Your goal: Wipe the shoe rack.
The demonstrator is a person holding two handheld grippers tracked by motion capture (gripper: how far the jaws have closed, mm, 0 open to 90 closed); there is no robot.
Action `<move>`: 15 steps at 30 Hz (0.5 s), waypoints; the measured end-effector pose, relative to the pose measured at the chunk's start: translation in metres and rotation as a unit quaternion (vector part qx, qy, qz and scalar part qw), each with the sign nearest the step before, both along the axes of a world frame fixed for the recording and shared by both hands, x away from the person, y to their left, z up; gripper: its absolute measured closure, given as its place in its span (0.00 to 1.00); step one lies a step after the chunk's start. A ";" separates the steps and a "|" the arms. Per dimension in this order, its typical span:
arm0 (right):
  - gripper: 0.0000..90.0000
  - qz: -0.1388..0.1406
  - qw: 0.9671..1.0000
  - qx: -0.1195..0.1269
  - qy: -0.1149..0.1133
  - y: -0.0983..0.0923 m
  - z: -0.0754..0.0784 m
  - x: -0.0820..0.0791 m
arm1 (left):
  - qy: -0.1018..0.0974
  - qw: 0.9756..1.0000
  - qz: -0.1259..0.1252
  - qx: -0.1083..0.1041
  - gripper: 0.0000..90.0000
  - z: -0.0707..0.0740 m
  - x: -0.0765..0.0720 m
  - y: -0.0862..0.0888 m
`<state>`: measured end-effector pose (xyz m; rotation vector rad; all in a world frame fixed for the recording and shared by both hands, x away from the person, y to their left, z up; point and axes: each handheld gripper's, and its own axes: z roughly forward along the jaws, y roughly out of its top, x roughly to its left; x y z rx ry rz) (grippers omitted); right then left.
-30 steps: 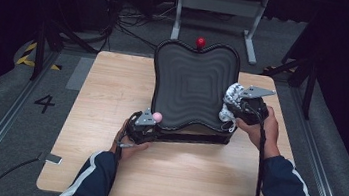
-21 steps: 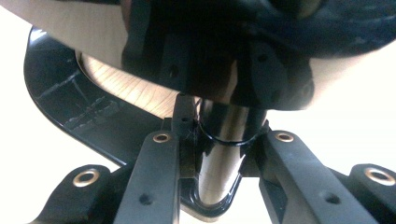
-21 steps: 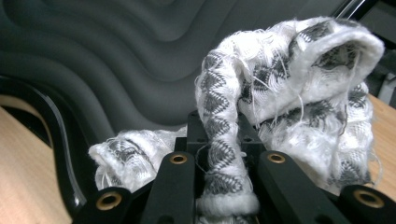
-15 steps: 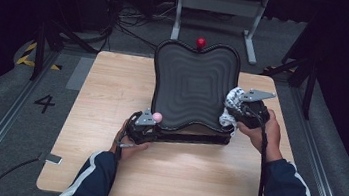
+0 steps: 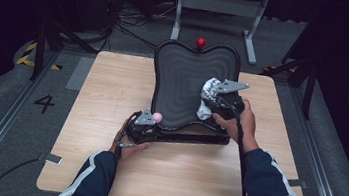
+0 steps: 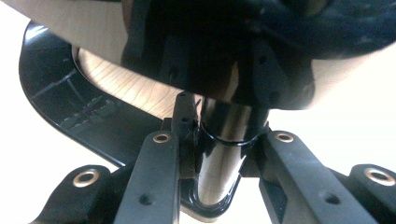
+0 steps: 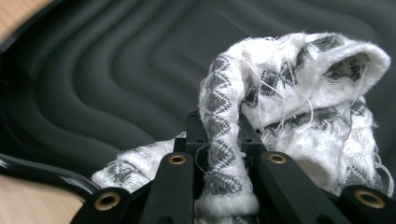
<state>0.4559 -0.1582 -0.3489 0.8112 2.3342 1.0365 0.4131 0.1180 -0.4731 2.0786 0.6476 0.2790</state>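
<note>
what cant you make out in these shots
- Lower part of the cloth: right gripper view, hidden behind the right gripper.
- Top of the black tray: left gripper view, overexposed glare and dark underside.
- Red ball mount: high view, too small.
- Left gripper jaw tips: high view, hidden under the tray.

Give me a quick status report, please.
Left gripper shut on the stand post. Right gripper shut on the cloth, against the ribbed black board. Nothing in the way.

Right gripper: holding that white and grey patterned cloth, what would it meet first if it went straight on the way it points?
Probably the black ribbed seat panel: the right gripper, shut on the white and grey patterned cloth, points right at it.
</note>
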 end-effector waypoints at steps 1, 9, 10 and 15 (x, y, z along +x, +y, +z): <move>0.90 0.013 1.000 0.000 0.002 0.014 0.000 0.000 | -0.001 1.000 0.000 0.002 0.83 0.000 0.000 0.000; 0.90 0.050 0.999 0.001 0.006 0.054 -0.003 -0.005 | 0.000 1.000 0.002 -0.002 0.83 -0.001 0.000 0.000; 0.90 0.051 0.999 0.000 0.008 0.059 -0.003 -0.006 | 0.000 1.000 0.002 -0.002 0.83 -0.001 0.000 0.000; 0.89 0.066 0.998 0.001 0.013 0.082 -0.003 -0.008 | -0.002 1.000 0.004 -0.004 0.83 -0.001 0.000 0.000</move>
